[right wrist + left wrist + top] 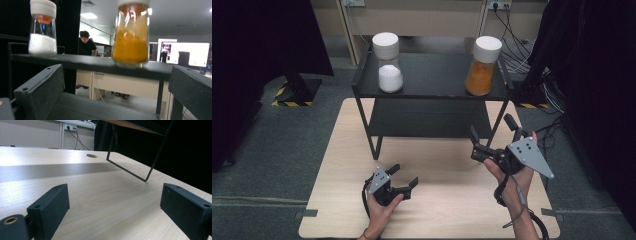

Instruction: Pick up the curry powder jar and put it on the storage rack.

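Observation:
A black two-level shelf (432, 95) stands at the far side of the light wood table (432, 200). On its top level stand two white-capped glass jars: one with white powder (389, 65) at the left, one with orange powder (482, 67) at the right. My left gripper (404, 176) rests low on the table at the front, open and empty, its jaws wide apart in the left gripper view (115, 205). My right gripper (492, 132) is held in front of the shelf's right leg, open and empty. In the right gripper view (117, 85) the orange jar (130, 35) and white jar (42, 30) stand above its jaws.
The shelf's lower level (427, 120) is bare. A thin black shelf leg (150, 170) meets the table ahead of the left gripper. Dark curtains flank the table, cables trail on the floor at the back right (517, 55). A person (86, 45) stands far behind the shelf.

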Motion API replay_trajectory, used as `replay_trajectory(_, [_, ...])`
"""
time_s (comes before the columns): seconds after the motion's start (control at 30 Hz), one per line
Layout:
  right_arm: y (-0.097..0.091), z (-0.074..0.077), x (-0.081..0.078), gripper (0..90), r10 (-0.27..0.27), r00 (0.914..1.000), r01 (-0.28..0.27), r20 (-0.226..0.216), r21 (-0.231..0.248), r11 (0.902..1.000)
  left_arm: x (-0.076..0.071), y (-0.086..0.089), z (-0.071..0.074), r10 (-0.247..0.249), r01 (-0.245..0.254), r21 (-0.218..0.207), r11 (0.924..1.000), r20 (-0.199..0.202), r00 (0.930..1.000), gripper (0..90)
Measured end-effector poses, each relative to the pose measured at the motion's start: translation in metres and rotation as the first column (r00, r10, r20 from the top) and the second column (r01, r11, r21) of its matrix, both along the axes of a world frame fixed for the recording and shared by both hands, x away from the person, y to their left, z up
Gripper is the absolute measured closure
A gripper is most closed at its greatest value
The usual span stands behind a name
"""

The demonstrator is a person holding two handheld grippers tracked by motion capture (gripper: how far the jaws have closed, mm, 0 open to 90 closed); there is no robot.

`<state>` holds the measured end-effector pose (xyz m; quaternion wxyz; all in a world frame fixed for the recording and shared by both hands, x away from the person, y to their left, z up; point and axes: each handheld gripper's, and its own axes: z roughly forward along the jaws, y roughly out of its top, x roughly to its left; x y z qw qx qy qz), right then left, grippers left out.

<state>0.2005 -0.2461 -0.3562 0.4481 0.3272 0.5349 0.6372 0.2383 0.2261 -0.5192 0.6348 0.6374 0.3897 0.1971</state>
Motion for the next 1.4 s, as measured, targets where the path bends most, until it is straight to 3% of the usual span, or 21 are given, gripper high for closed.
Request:
replay_trajectory(0.7, [-0.003,-0.076,-0.027,0.5,0.021,0.9976,-0.019,-0.067,0.027,0.9995,0.002,0.000,0.001,-0.008,0.008,0.011,0.9999,0.000,1.0000,8.0])
replay_trajectory(0.97, [-0.004,-0.094,-0.035,0.5,0.015,0.9960,-0.012,-0.089,0.037,0.9993,0.002,0.000,0.001,-0.010,0.010,0.009,0.9999,-0.001,1.0000,7.9])
replay_trajectory(1.23, [-0.008,-0.116,-0.042,0.5,0.004,0.9893,0.002,-0.146,0.046,0.9989,0.002,0.001,0.001,-0.008,0.008,0.007,0.9999,-0.002,1.0000,7.6])
replay_trajectory(1.4, [-0.011,-0.120,-0.043,0.5,0.005,0.9864,0.000,-0.164,0.029,0.9996,0.002,0.001,0.001,-0.012,0.012,0.008,0.9999,-0.001,0.9999,7.5])
